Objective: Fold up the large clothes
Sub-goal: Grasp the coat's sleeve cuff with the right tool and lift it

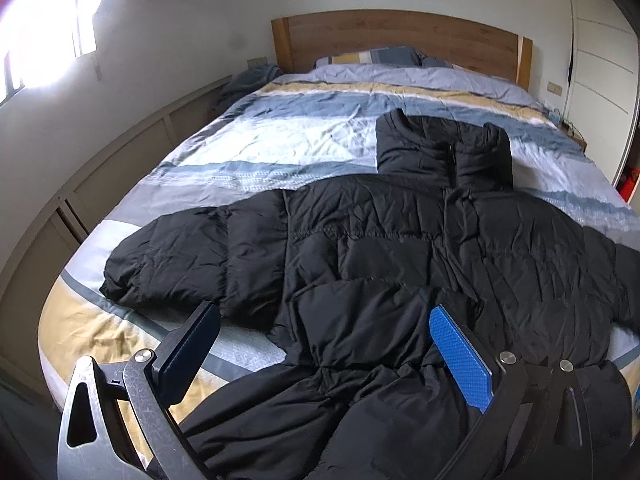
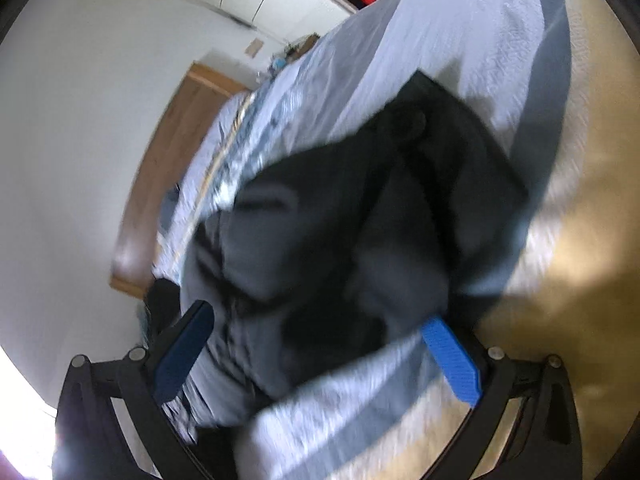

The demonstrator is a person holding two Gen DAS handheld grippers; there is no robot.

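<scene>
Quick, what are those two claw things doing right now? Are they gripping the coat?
Left gripper: jaws open over the black puffer jacket, gripping nothing.
Right gripper: jaws open, gripping nothing; the view is blurred.

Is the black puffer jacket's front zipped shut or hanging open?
Zipped shut, at least up top: the puffer jacket lies front-up on the bed, its zipper closed through the collar. Lower front cannot tell.

The right gripper (image 2: 320,344), fingers (image 2: 450,354) spread apart, hangs over the blurred black jacket (image 2: 340,220) on the striped bedcover (image 2: 460,40).
</scene>
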